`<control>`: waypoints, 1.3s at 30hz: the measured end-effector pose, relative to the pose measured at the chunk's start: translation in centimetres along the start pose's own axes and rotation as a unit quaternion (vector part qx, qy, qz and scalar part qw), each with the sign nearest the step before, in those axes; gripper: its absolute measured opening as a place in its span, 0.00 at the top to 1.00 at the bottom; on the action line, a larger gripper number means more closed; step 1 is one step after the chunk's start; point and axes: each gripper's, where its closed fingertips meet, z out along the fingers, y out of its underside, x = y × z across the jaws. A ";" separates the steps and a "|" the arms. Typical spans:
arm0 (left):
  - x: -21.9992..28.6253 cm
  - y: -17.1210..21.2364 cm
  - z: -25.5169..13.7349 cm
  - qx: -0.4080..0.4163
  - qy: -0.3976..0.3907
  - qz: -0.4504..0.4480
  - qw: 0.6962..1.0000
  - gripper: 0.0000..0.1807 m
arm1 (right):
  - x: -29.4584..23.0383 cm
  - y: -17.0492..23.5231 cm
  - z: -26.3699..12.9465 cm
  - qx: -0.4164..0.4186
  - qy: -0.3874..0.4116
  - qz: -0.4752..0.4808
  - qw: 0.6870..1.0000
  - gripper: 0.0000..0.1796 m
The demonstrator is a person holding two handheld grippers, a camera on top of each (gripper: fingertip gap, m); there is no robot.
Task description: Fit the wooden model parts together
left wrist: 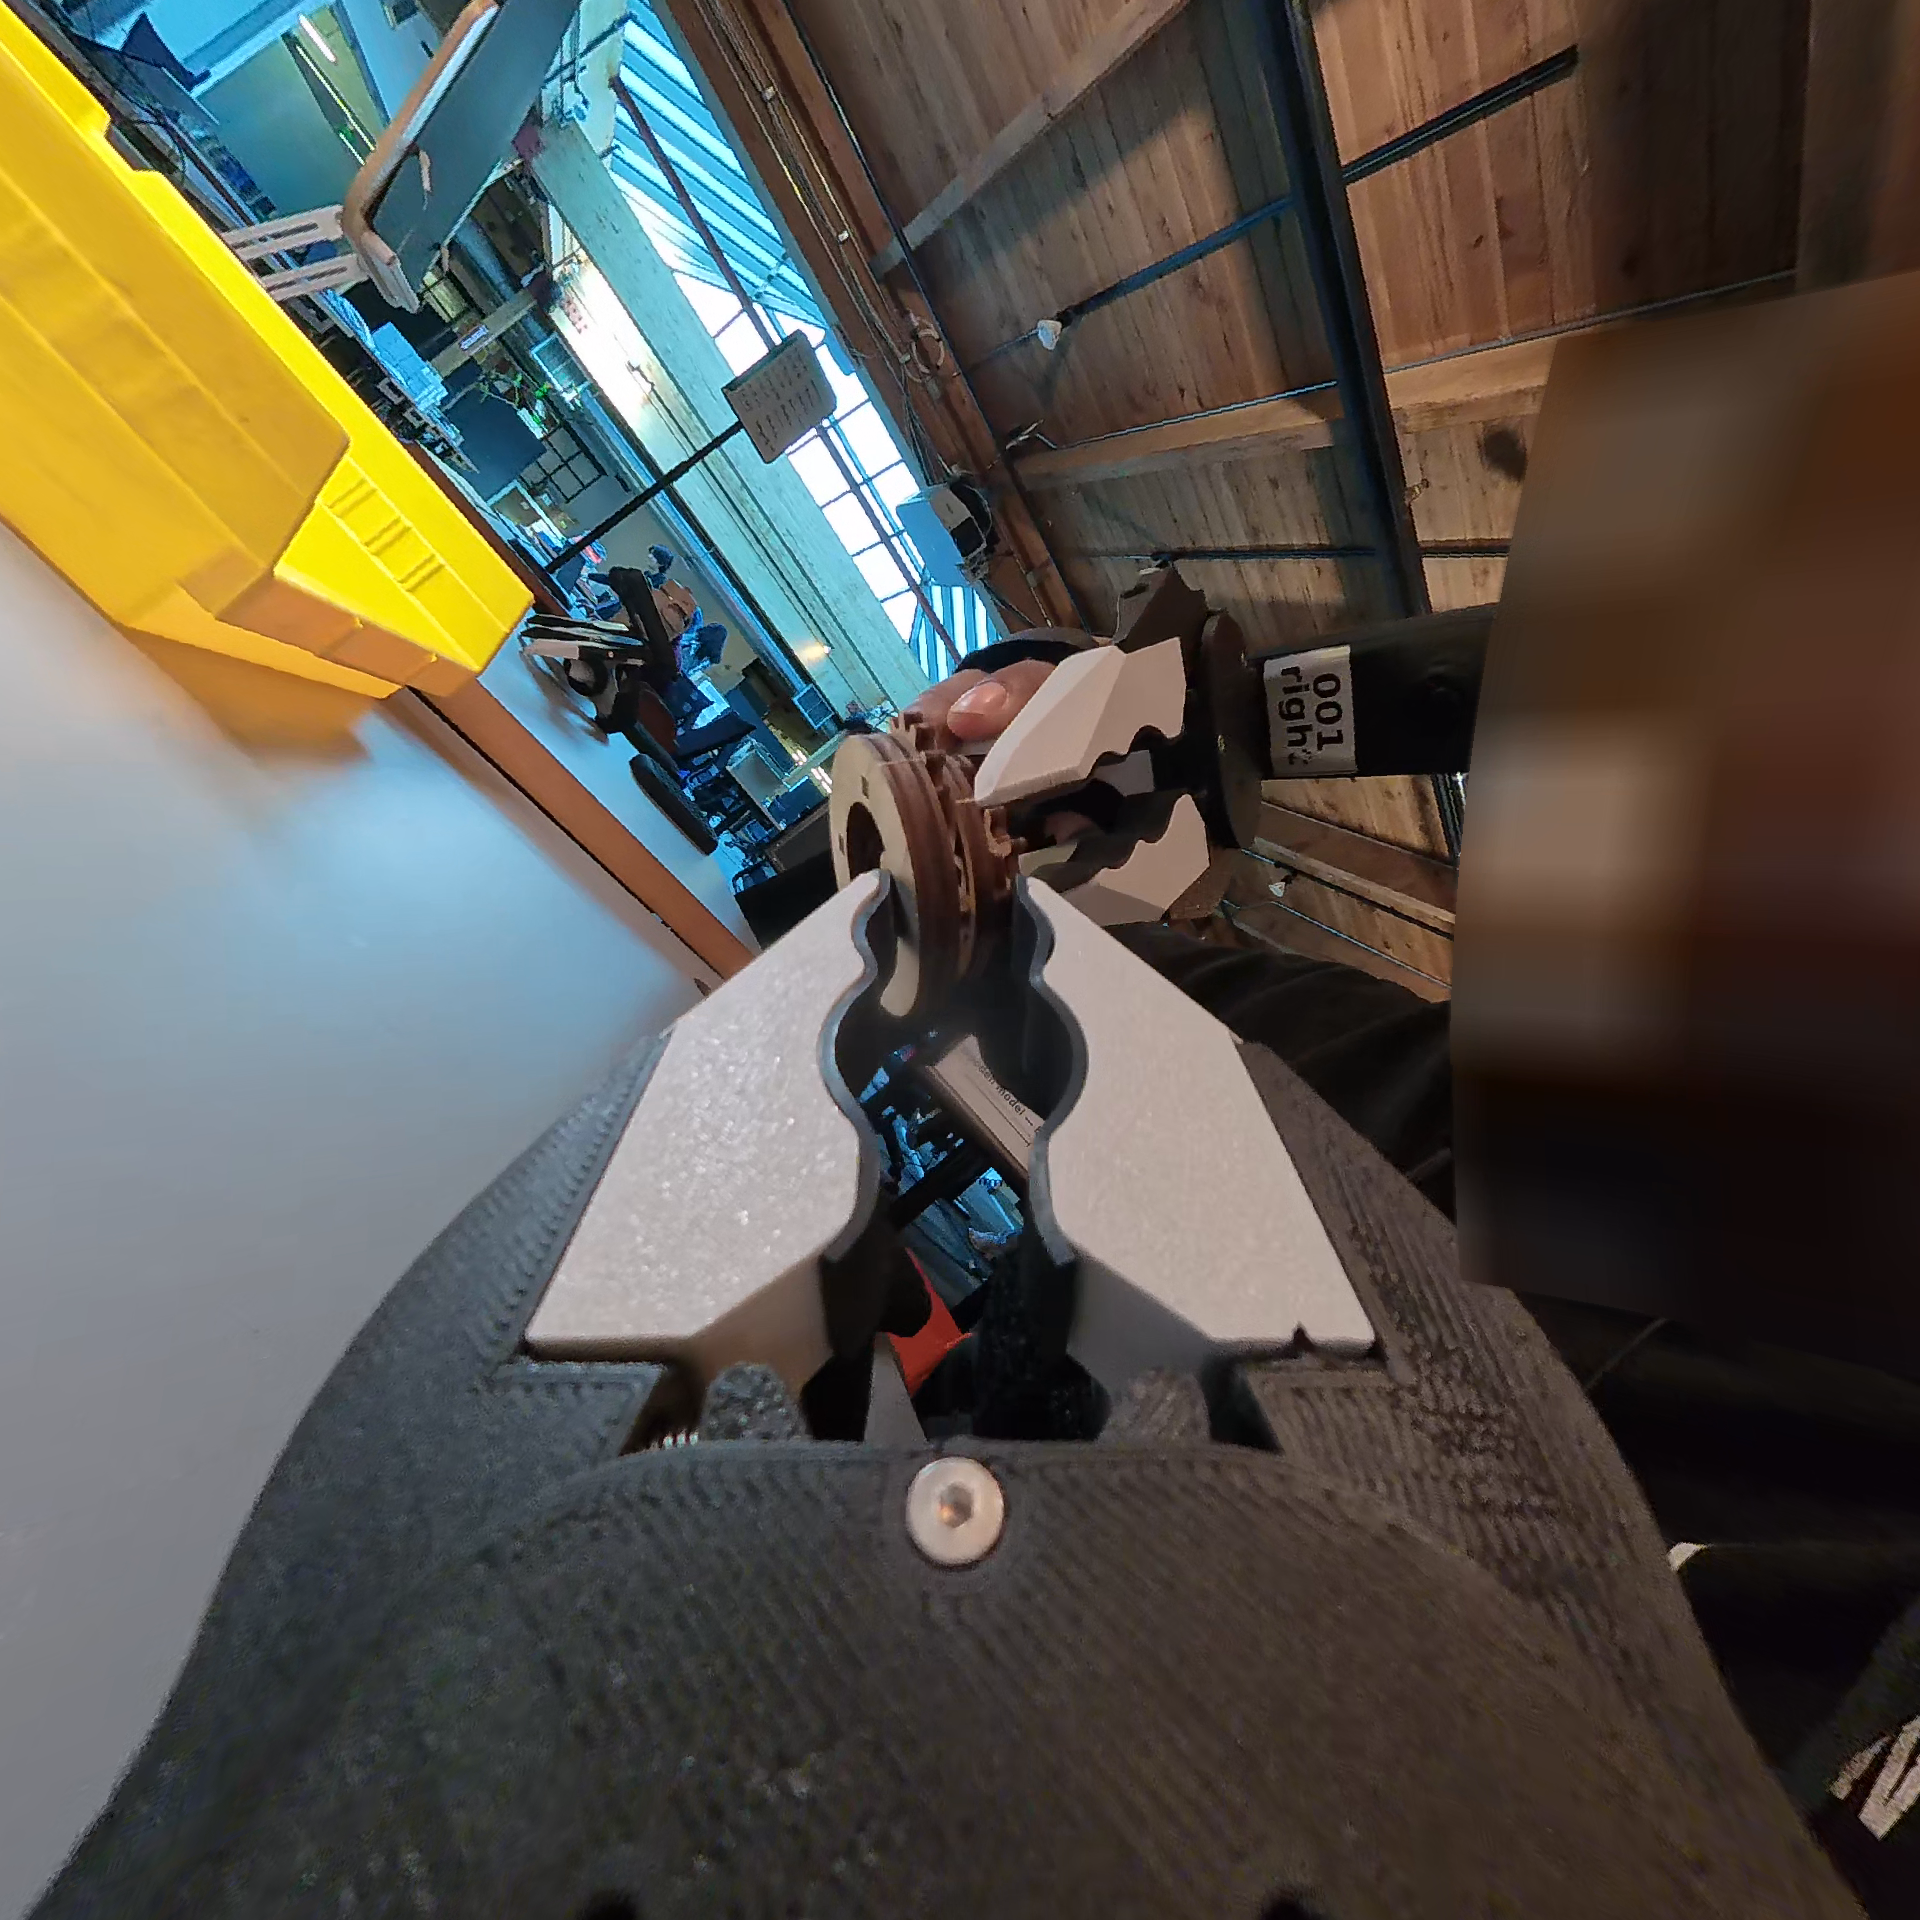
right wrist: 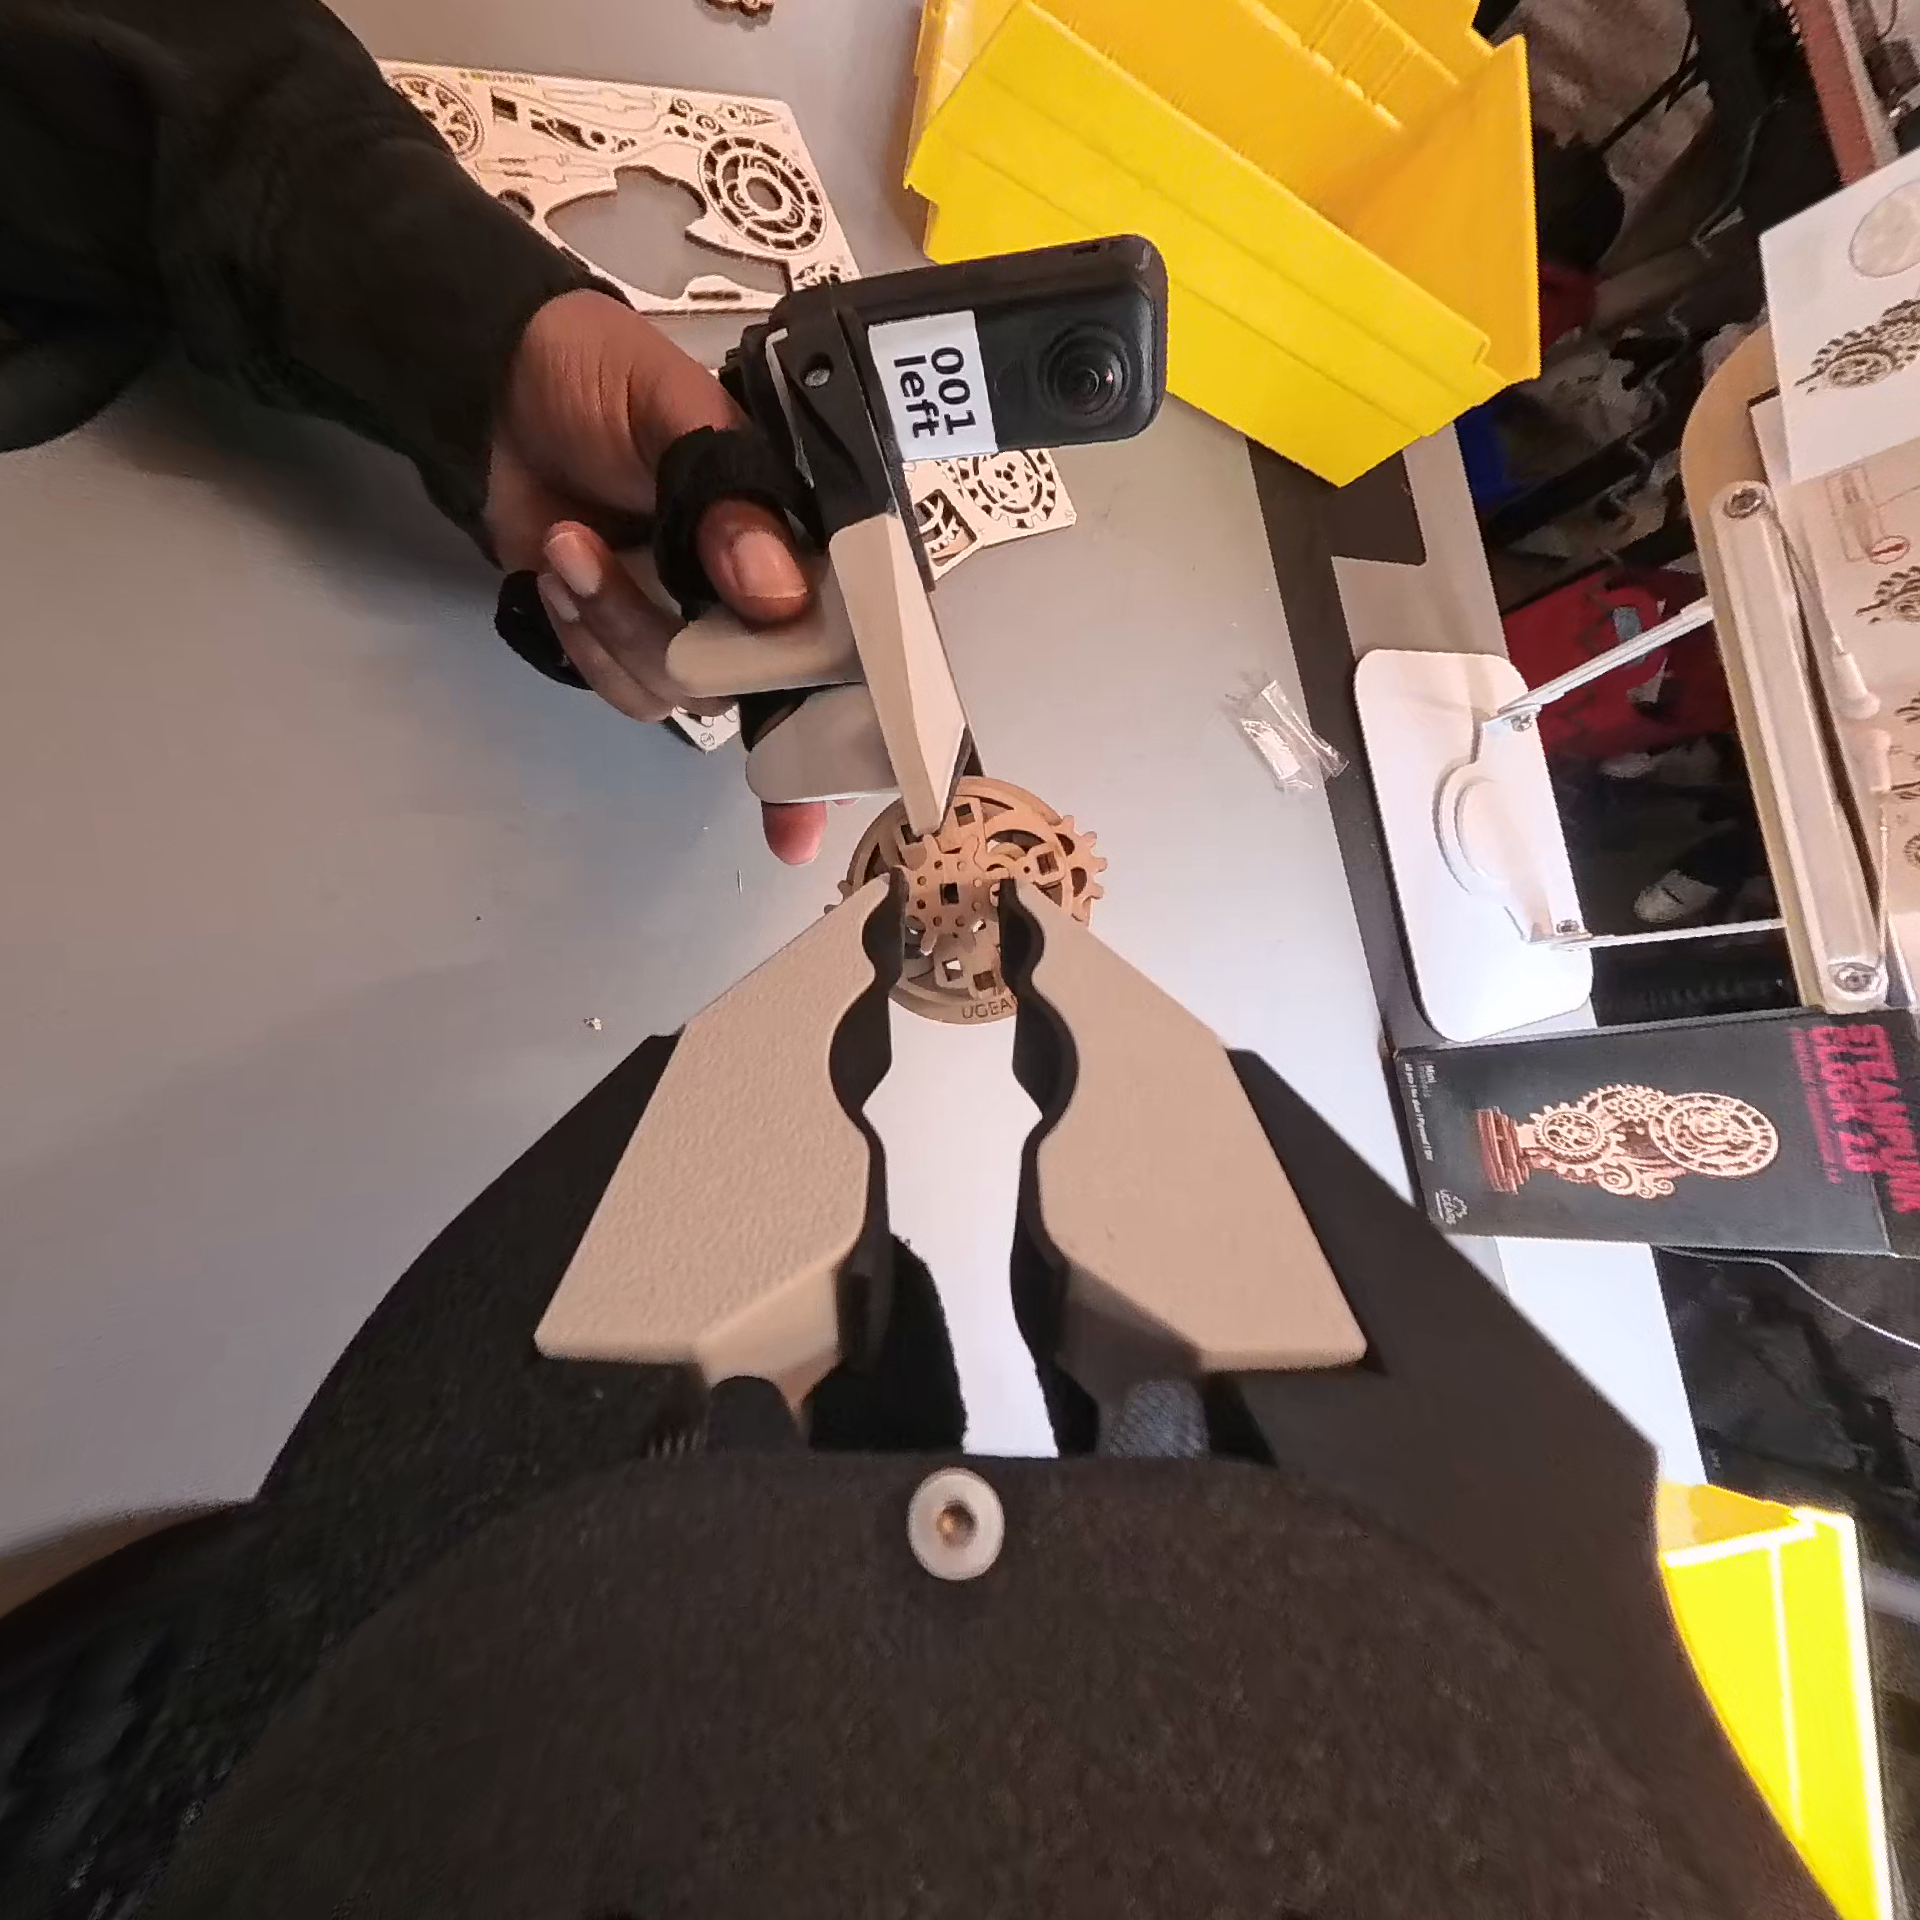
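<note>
My left gripper [left wrist: 951, 904] is shut on a round, layered wooden gear assembly [left wrist: 904, 831] and holds it edge-on in the air above the grey table [right wrist: 312, 883]. My right gripper [right wrist: 954, 920] is shut on a small pale wooden gear part [right wrist: 945, 899] and holds it against the face of the round assembly [right wrist: 1049, 842]. In the right wrist view the left gripper [right wrist: 930, 816] reaches down from above, held by a person's hand [right wrist: 623, 468]. In the left wrist view the right gripper [left wrist: 1013, 821] comes in from the right.
Yellow bins [right wrist: 1226, 208] stand at the far side of the table and also show in the left wrist view [left wrist: 156, 416]. A cut-out wooden parts sheet [right wrist: 665, 177] lies at the far left. A black kit box [right wrist: 1662, 1132], a white stand [right wrist: 1455, 831] and a small plastic bag [right wrist: 1283, 727] are on the right. The tips of both grippers are at nearly the same place.
</note>
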 end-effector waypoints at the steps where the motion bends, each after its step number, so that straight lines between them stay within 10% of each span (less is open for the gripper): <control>1: 0.0 0.0 0.0 0.000 0.000 0.003 1.000 0.89 | 0.0 0.0 0.0 -0.002 0.000 0.001 1.000 0.91; 39: 0.7 0.5 0.1 -0.030 0.017 0.046 0.998 0.89 | -0.4 -0.3 -0.5 -0.002 -0.010 0.023 1.000 0.92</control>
